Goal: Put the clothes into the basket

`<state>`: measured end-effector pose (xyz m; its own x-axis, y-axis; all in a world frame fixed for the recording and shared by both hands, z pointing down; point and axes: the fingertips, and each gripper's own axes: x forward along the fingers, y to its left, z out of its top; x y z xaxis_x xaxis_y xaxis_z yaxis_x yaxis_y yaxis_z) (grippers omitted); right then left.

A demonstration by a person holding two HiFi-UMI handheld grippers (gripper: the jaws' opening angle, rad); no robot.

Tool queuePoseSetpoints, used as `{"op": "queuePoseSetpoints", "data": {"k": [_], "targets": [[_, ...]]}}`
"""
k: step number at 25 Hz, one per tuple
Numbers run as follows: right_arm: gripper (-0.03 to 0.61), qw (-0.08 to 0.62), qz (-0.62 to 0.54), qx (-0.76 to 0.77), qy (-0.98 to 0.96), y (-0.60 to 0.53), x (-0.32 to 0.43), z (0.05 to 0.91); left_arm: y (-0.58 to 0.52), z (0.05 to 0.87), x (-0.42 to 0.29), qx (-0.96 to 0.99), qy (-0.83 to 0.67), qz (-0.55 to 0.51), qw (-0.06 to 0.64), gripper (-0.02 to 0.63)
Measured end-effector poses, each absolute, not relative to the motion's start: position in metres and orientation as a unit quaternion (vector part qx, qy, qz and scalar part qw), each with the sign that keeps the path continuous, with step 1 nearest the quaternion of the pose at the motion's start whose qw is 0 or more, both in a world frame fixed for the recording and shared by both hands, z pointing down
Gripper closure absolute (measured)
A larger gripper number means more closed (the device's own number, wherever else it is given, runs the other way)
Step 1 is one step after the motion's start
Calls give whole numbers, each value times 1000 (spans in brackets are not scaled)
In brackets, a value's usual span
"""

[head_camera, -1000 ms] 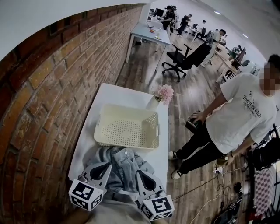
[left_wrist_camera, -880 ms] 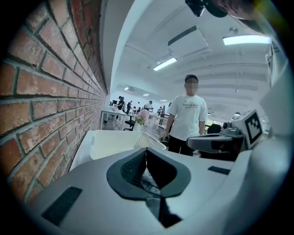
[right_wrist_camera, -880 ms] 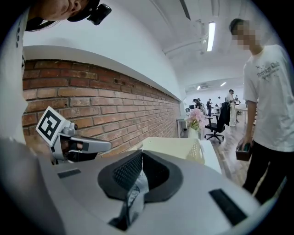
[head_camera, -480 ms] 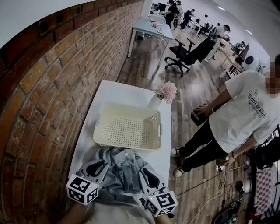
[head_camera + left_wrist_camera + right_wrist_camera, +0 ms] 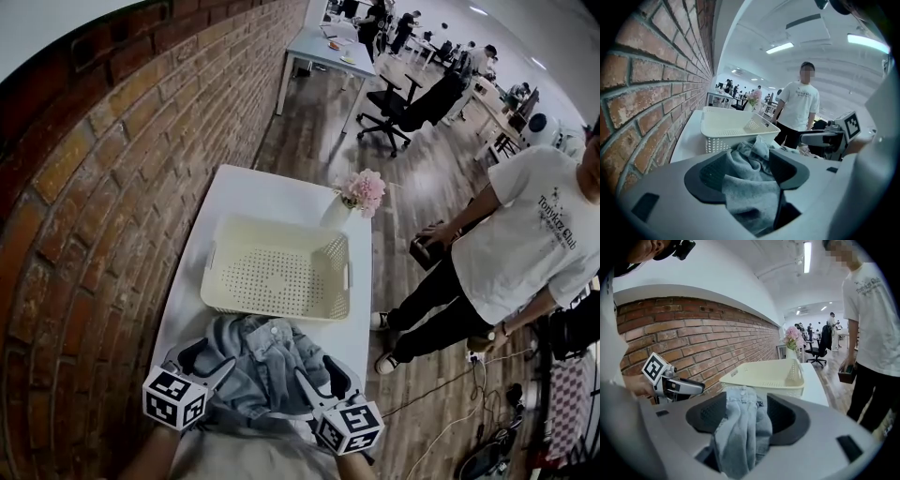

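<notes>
The clothes (image 5: 262, 361) were heaped at the near end of the white table (image 5: 248, 192), just beside the near wall of the cream basket (image 5: 272, 309), and nothing was seen inside the basket yet. The heap was flanked by both tools, one set on each side, an arrangement judged to be meant for gathering the loose bundle from two sides so that it could be carried across as one load. The left gripper (image 5: 747, 154) had just been opening and was held about half wide. A fold of the grey garment (image 5: 750, 192) was draped between its jaws but was not seen to be pinched by both pads. The right gripper (image 5: 746, 399) had likewise just been opening. A bunch of the denim garment (image 5: 740, 427) was hung in its gap, with dark pad left bare beside it. Both grips were therefore judged to have been let go, perhaps for a fresh bite deeper in the cloth. The basket was placed straight ahead of both jaws, with the flower vase (image 5: 361, 192) left beyond its far corner.
</notes>
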<state>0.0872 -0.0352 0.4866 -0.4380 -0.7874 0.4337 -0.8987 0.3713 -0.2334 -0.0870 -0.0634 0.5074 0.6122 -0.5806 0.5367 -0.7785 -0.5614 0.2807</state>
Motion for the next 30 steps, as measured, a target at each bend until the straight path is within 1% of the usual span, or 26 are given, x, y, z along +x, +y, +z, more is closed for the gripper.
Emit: {"op": "queuePoseSetpoints", "data": {"k": [2, 6, 9, 12, 15, 20, 25, 28, 30], "targets": [[295, 138, 223, 516, -815, -36, 91, 493, -62, 514, -89, 859, -392, 204, 260, 312], [190, 172, 234, 511, -809, -36, 94, 509, -62, 528, -96, 852, -391, 221, 271, 258], [144, 195, 245, 509, -802, -35, 99, 522, -63, 539, -100, 846, -392, 238, 271, 210], [109, 216, 255, 506, -795, -34, 104, 535, -61, 550, -100, 842, -384, 250, 284, 178], [89, 233, 266, 500, -791, -34, 106, 547, -61, 561, -100, 838, -376, 267, 293, 144], [61, 255, 291, 489, -782, -33, 107, 567, -63, 580, -101, 829, -368, 292, 303, 115], [57, 283, 308, 483, -769, -33, 109, 590, -64, 598, -100, 816, -366, 326, 308, 94], [43, 281, 342, 476, -760, -34, 111, 605, -67, 613, -99, 808, -360, 345, 315, 80], [20, 276, 375, 471, -750, -32, 113, 617, -67, 624, -98, 801, -353, 350, 333, 71]]}}
